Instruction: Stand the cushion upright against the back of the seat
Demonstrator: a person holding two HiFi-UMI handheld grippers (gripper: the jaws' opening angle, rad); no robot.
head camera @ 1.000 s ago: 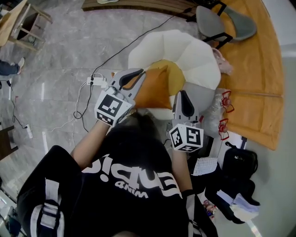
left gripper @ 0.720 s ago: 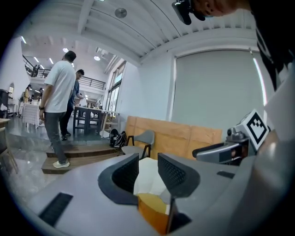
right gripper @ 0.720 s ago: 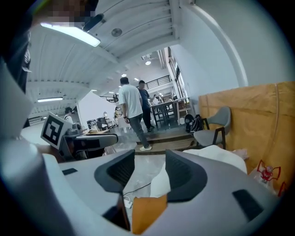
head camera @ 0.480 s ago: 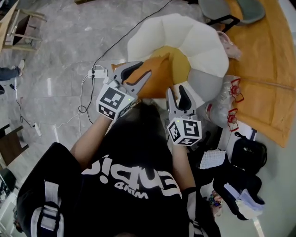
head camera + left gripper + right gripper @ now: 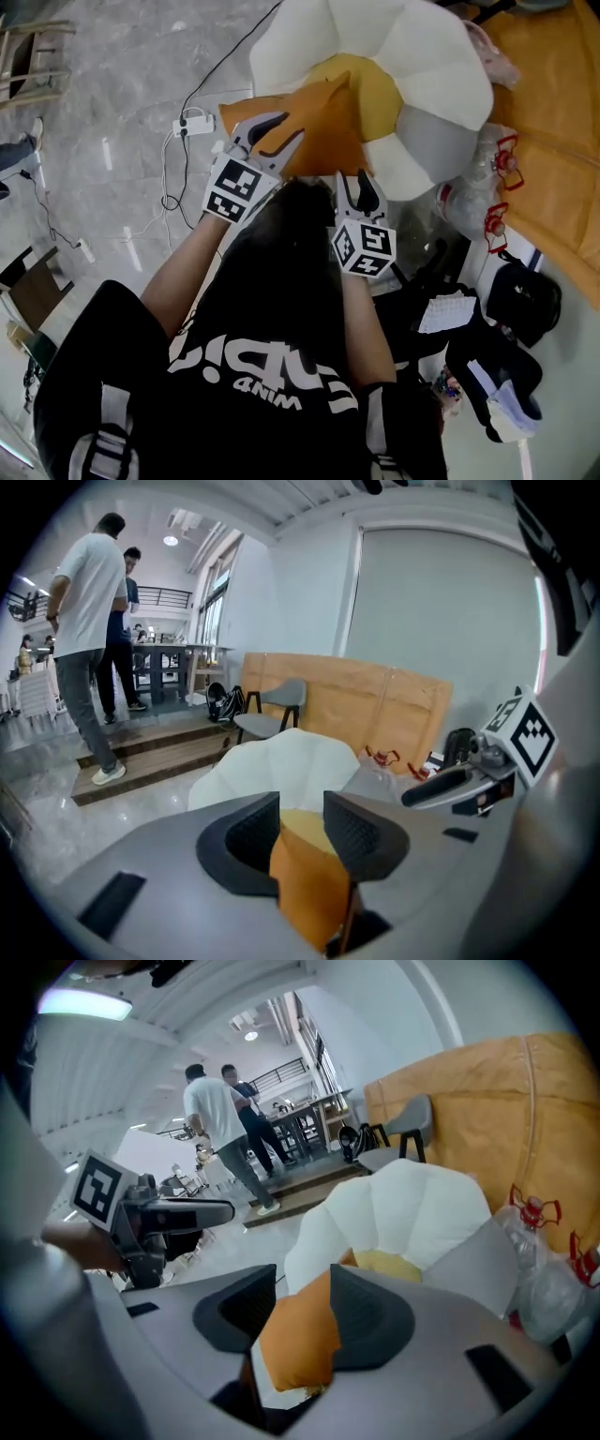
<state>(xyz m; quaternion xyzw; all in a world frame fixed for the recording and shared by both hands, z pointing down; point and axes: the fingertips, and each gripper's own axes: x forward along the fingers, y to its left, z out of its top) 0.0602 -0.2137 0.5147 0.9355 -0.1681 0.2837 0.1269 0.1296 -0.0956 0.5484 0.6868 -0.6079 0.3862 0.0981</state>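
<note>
**Both grippers sat open at the cushion's near edge**

The orange cushion [image 5: 323, 127] lay low across the front of the chair's yellow seat [image 5: 375, 84]. Its near edge faced the person, and it was not yet upright against the white petal-shaped back [image 5: 422, 47]. The left gripper [image 5: 281, 131] was over the cushion's left corner and the right gripper [image 5: 356, 183] was by its near right corner. Taking 1 corner each was probably meant to let the cushion be lifted evenly and tipped back without twisting. In each gripper view the 2 jaws stood apart with orange fabric between them. The pads did not seem to pinch it, so nothing was held.
</note>
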